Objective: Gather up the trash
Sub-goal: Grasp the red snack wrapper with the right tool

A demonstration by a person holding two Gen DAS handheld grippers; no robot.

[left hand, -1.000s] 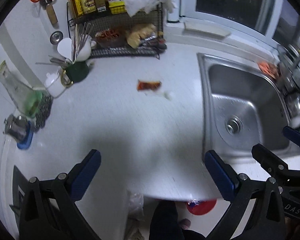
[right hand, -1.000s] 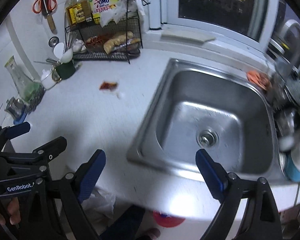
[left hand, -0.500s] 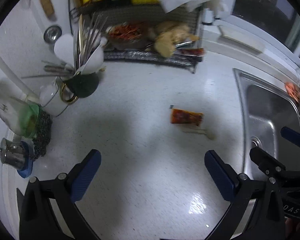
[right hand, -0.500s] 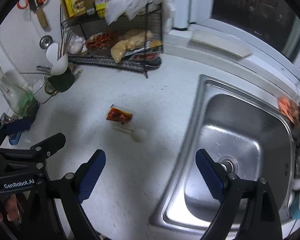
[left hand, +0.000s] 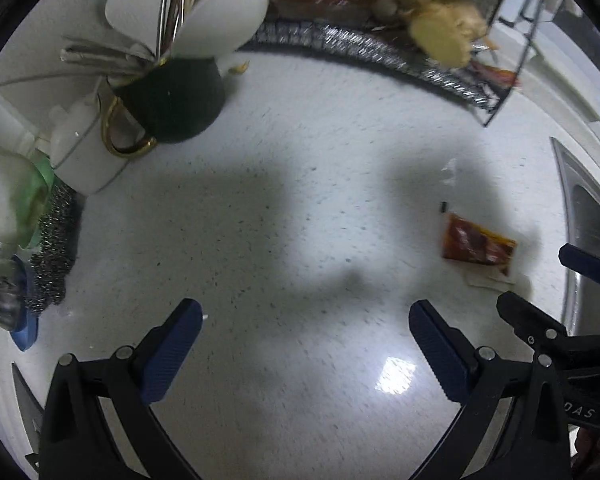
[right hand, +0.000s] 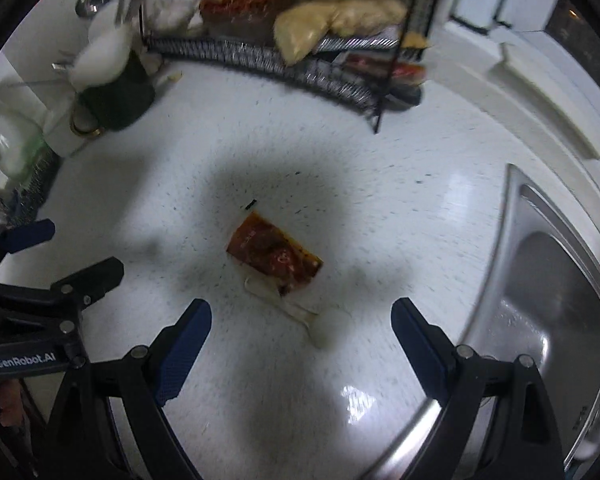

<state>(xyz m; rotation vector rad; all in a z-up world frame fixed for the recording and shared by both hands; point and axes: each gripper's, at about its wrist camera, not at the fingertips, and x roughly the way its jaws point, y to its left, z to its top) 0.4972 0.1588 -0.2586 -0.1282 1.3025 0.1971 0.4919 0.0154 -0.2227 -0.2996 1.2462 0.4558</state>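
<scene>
A flat red-orange sauce packet point(right hand: 274, 255) lies on the white speckled counter point(right hand: 380, 208), with a pale stick-shaped scrap point(right hand: 296, 312) just below it. My right gripper point(right hand: 300, 334) hangs open above the counter; the packet sits a little beyond its blue fingertips point(right hand: 188, 328), the scrap between them. In the left wrist view the same packet point(left hand: 478, 246) lies at the right. There my left gripper point(left hand: 306, 336) is open over bare counter, well left of the packet. The right gripper's fingers point(left hand: 530, 320) show at the right edge.
A wire rack point(right hand: 300, 64) with food bags stands at the back. A dark mug of utensils point(left hand: 172, 96), a white cup point(left hand: 86, 152), a steel scourer point(left hand: 54, 248) and a glass bottle point(left hand: 8, 200) crowd the left. The steel sink point(right hand: 552, 300) opens on the right.
Both grippers have come down and forward over the counter toward the packet, which now looks much larger. Both stay open; nothing has been taken hold of.
</scene>
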